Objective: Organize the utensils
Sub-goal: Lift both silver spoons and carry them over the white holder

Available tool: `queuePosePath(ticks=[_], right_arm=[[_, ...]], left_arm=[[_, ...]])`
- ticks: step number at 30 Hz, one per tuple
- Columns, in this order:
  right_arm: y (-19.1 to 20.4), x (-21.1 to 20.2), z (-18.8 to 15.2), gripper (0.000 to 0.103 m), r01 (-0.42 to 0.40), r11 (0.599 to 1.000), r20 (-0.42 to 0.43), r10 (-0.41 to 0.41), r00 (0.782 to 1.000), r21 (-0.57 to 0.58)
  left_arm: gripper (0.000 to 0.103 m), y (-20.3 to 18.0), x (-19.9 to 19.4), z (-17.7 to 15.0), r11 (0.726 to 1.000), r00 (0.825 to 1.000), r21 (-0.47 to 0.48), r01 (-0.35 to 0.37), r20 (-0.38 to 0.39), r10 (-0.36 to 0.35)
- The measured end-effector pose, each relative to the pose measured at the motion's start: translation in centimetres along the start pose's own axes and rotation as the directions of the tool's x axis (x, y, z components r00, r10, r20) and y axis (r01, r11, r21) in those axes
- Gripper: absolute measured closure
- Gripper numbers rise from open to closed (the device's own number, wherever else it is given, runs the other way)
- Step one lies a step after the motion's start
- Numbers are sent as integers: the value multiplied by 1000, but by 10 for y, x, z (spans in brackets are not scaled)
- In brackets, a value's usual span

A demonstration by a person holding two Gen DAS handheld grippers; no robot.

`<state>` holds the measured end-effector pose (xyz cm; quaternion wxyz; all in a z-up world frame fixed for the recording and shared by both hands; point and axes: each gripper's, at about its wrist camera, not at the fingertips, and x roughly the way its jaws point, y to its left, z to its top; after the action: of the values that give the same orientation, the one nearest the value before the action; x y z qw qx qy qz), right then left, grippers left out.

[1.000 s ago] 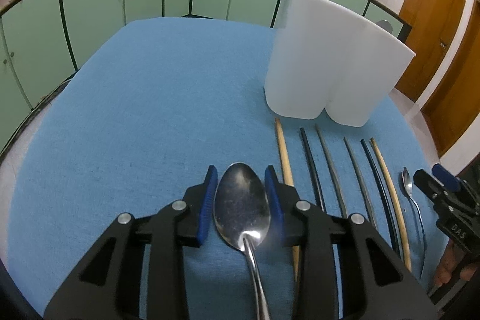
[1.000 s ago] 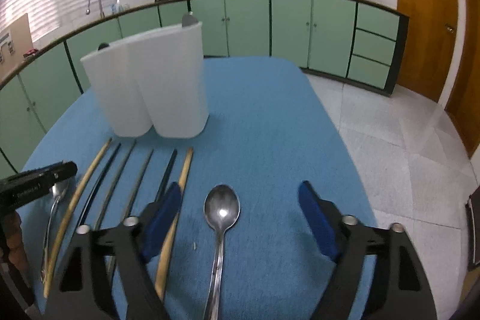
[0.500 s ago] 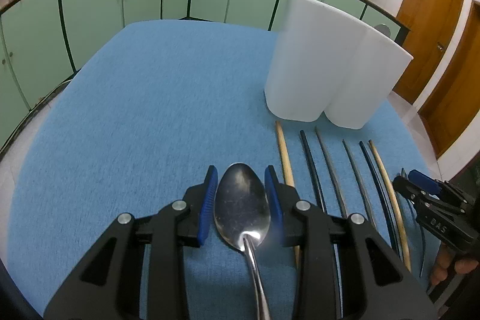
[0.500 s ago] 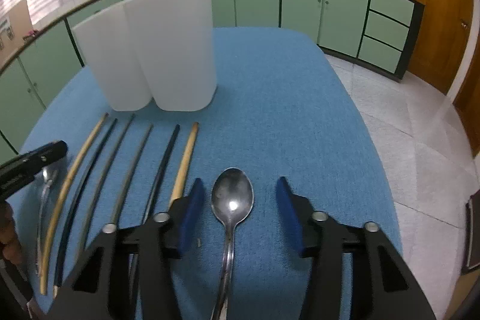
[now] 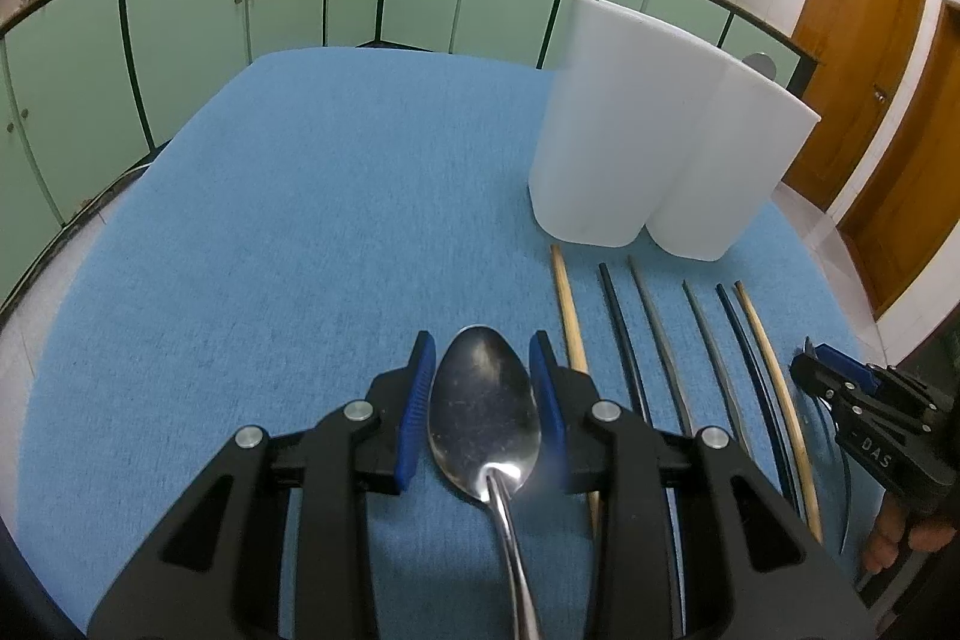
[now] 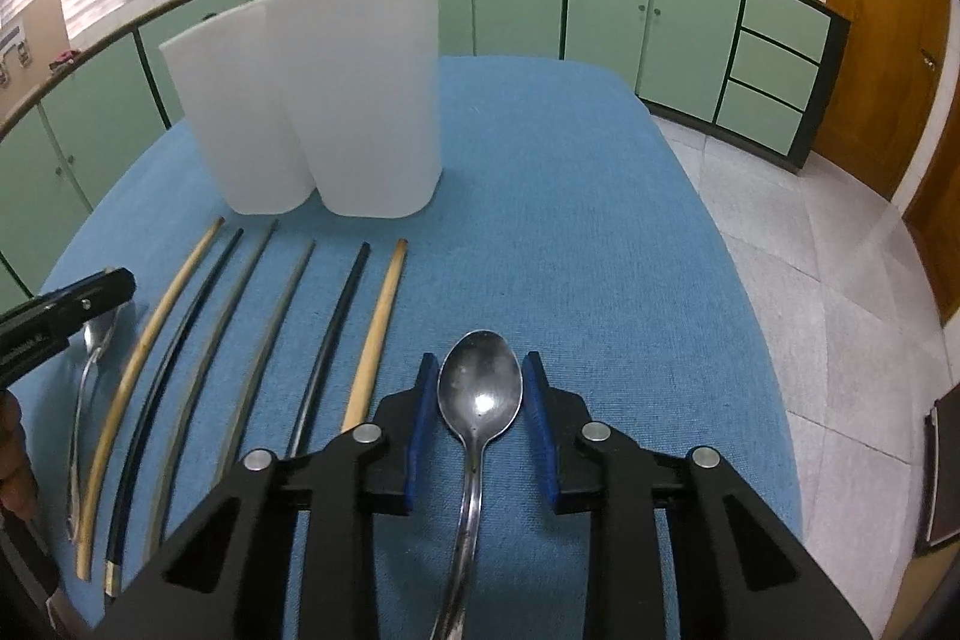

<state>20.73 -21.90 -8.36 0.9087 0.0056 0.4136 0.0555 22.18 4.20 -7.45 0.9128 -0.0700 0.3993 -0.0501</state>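
Note:
My left gripper is shut on the bowl of a steel spoon, blue pads against both of its edges. The handle runs back under the gripper. In the right wrist view my right gripper is closing on a second steel spoon, pads at the bowl's two sides. Both spoons sit low over the blue cloth. I cannot tell whether either one is lifted. Several chopsticks lie side by side between the grippers. A white two-compartment holder stands upright behind them.
The holder has a spoon tip showing above its rim. Light and dark chopsticks point toward it. A hand holds the right gripper at the table's right edge. Green cabinets ring the room, with tiled floor to the right.
The right gripper's jaws have narrowed from wide apart to the sides of its spoon's bowl, and it has edged forward. The left gripper and its spoon have stayed still.

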Motion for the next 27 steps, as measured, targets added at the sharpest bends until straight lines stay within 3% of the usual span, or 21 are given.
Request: queuePosePath(ticks=[6, 14, 20, 27], right_arm=[[2, -29, -1, 75, -12, 1000, 101, 12, 995, -3], [4, -78, 5, 75, -38, 999, 260, 43, 965, -25], [6, -104, 13, 75, -38, 998, 359, 50, 932, -41], [7, -116, 31, 75, -52, 998, 468, 58, 882, -25]], left_arm=[[72, -1, -13, 0, 1000, 999, 2, 14, 41, -14], [72, -2, -42, 4, 999, 987, 4, 54, 154, -54], [72, -6, -64, 7, 997, 967, 17, 72, 242, -74], [72, -14, -86, 21, 996, 933, 28, 89, 347, -94]])
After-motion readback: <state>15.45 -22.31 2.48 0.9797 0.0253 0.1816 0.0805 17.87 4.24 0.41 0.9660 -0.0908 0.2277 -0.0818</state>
